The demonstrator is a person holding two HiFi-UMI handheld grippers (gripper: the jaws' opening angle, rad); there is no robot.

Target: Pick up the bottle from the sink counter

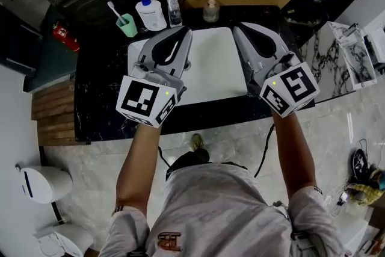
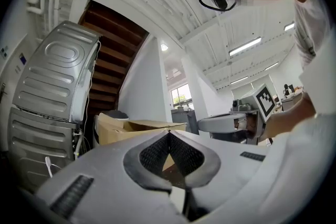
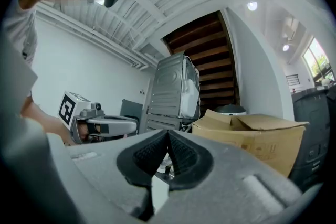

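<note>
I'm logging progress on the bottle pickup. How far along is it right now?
Done: nothing yet. The pump bottle, clear bottle and small bottle all stand on the counter behind the sink.
In hand: nothing. The left tool and right tool are both shut and empty, over the sink in the head view.
Left: open a tool, reach a bottle, grip it and lift.

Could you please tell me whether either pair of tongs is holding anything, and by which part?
Nothing is held. The left tongs and right tongs are shut and empty above the sink; the white pump bottle behind it is untouched.
</note>
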